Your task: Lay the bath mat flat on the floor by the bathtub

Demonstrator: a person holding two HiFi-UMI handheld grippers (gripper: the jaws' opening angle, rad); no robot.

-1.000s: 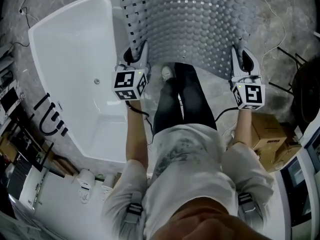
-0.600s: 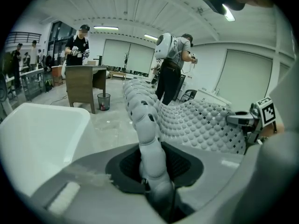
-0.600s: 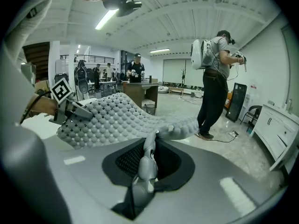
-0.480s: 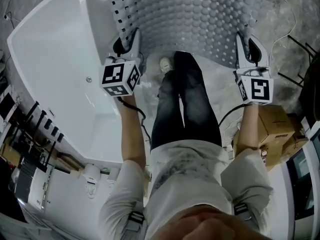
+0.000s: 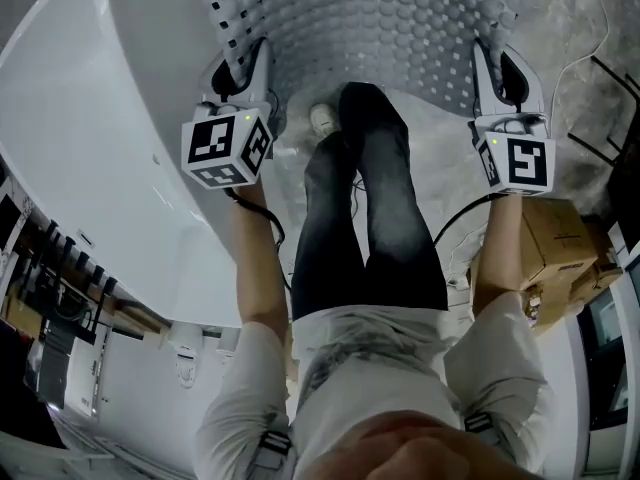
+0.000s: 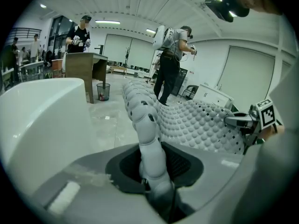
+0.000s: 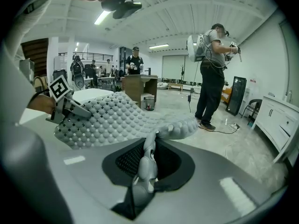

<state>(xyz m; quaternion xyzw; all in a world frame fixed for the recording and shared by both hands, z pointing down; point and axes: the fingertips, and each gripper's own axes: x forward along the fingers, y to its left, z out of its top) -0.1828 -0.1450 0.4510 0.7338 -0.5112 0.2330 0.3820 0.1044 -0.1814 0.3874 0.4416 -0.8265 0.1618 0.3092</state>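
Both grippers have come down with the bath mat (image 5: 385, 23) since 1 second ago, and the white bathtub (image 5: 90, 158) now fills more of the head view's left side. The left gripper (image 5: 243, 73), the one beside the bathtub's outer wall, has its 2 jaws closed partway on the mat's corner nearest the bathtub; its own view shows the knobbly grey edge pinched between them and rising out in a curl. The right gripper (image 5: 503, 76), well apart from the bathtub on the mat's other side, grips the opposite near corner with narrower jaws, a crumpled fold of mat squeezed between them.

Between the 2 grippers the mat is stretched bumps up, running along the bathtub's side and away from the person, with square holes along its bathtub-side border. Whether its far end touches the grey marbled floor (image 5: 570, 28) cannot be told. The person's dark-trousered legs (image 5: 370, 198) stand at the mat's near edge, one light shoe (image 5: 324, 118) just beside it. A cardboard box (image 5: 555, 243) sits farther from the bathtub than the right gripper.
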